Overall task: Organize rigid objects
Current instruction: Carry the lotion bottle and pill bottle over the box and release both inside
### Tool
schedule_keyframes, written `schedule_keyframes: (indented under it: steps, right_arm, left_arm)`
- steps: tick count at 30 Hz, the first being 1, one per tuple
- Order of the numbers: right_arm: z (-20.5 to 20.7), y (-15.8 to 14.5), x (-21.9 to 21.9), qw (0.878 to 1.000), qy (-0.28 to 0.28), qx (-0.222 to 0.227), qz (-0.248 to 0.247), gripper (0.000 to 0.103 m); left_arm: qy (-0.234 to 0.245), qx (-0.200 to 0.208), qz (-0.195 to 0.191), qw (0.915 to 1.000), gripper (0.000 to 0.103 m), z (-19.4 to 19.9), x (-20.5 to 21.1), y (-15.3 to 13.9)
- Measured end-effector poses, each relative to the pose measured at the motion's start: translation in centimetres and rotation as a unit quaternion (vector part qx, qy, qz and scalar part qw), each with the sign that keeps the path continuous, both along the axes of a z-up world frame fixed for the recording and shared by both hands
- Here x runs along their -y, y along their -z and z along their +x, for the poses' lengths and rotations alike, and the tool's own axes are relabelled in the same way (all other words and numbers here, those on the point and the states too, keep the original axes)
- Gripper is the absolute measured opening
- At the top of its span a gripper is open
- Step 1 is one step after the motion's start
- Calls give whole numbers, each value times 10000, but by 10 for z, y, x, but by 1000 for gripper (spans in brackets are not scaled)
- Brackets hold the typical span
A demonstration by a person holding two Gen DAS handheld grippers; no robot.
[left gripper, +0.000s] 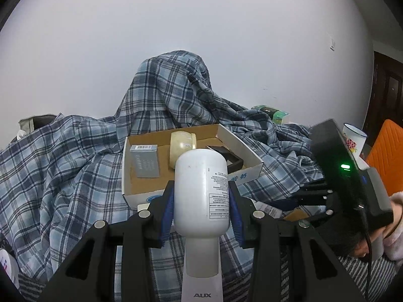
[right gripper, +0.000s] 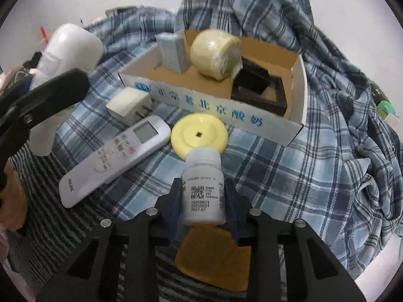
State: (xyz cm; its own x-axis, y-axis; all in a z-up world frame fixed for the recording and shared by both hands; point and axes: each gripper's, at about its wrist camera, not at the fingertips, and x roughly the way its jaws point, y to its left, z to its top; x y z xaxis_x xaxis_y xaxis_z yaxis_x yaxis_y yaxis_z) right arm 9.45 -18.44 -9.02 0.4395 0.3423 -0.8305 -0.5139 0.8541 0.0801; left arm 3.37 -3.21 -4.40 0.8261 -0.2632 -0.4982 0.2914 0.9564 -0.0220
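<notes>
The large white plastic bottle (left gripper: 201, 188) is clamped between the fingers of the left gripper (left gripper: 201, 209), raised in front of the shallow white cardboard tray (right gripper: 297, 85). The small white pill bottle (right gripper: 203, 188), lying on the blue plaid blanket (right gripper: 314, 176) just before the tray, is gripped by the right gripper (right gripper: 203, 201), its fingers closed narrow on it. It should be lifted clear of the round yellow lid (right gripper: 199, 136), carried over the tray wall, and set into bare cardboard beside the grey box (right gripper: 173, 50).

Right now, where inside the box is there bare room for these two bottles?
Inside the cardboard box: bare floor at the front, bordered by grey carton, tape roll and black tray. The back corner behind the tray is also free. The middle is crowded.
</notes>
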Motion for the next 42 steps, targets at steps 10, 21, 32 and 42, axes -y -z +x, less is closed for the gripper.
schedule_keyframes:
  steps: [10,21,32,42]
  right_arm:
    - [-33,-39,25,9865,343,1472,636,31]
    - [-33,-42,27,9836,376,1579,781,31]
    - [-43,-85,27,9681,600,2289,826,31]
    - [-13,-151,19,9308,1281,3299,910,31]
  left_arm:
    - [-108,264,43,9996,41,-8,-2,-7]
    - [-217,329,101,9992,41,-11,-3,-9]
    - [-576,953,0,9938,41,-20,-11,-41]
    - [-773,1342,-211,9877,41,30,-19,-96]
